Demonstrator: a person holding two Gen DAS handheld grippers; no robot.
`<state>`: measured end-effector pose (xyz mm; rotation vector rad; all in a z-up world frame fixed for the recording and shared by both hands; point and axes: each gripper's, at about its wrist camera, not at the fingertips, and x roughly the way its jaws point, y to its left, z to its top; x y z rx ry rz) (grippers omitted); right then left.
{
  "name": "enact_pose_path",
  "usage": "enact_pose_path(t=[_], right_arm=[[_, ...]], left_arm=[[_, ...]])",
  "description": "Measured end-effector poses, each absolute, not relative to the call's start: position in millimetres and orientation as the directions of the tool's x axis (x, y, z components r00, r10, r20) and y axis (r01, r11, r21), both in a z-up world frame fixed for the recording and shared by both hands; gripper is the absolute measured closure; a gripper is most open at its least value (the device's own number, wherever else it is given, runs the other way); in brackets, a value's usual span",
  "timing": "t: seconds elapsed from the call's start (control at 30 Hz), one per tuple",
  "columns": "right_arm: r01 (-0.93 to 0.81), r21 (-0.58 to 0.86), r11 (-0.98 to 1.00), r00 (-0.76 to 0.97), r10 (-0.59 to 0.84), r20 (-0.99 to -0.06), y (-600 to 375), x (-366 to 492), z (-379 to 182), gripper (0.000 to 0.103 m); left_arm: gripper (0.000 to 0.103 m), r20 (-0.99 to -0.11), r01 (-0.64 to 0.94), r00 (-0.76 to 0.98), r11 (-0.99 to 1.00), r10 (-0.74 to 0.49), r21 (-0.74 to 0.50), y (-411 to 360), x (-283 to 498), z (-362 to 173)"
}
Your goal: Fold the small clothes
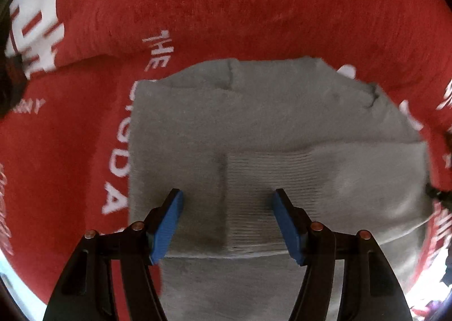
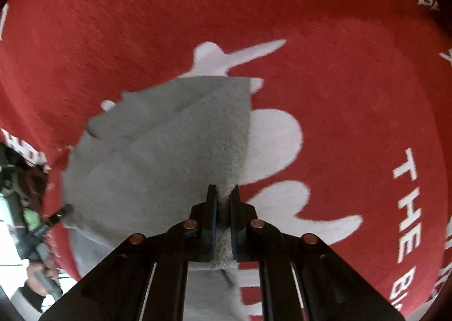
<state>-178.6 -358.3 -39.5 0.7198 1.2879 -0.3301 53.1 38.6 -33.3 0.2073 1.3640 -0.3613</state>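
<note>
left wrist – steeply down, close | right wrist – same | shared: grey garment

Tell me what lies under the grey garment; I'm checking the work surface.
Under the grey garment lies a red cloth printed with white letters. The garment hides some of the print, and whatever supports the cloth is covered.

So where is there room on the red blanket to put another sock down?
The red blanket lies bare to the right of the grey cloth, out to the white "THE" lettering. It is also bare beyond the cloth's far edge. The near middle is crowded: both hand-held grippers work at the cloth there.
</note>
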Motion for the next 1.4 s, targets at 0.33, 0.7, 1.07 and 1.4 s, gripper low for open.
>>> enact_pose_path(t=[0.33,0.7,1.07,1.4], right_arm=[[0.638,0.211,0.740,0.240,0.069,-0.968,-352.6,-198.1,-21.1,0.083],[0.628,0.315,0.711,0.282,0.169,-0.944,-313.1,-216.9,-0.9,0.082],[0.588,0.284,0.758,0.236,0.175,-0.956,-301.1,-192.3,-20.1,0.078],[0.615,0.262,0.744,0.180,0.191,-0.965,-302.0,-207.4,-24.3,0.080]], left_arm=[[0.036,-0.983,0.383,0.160,0.924,-0.093,-0.025,59.5,44.8,-24.6],[0.036,-0.993,0.369,0.074,0.927,-0.097,-0.063,57.1,4.8,-3.5],[0.036,-0.996,0.340,0.061,0.939,-0.066,-0.042,49.6,-4.0,-16.4],[0.036,-0.997,0.341,0.051,0.939,-0.065,-0.044,26.8,-11.8,-15.5]])
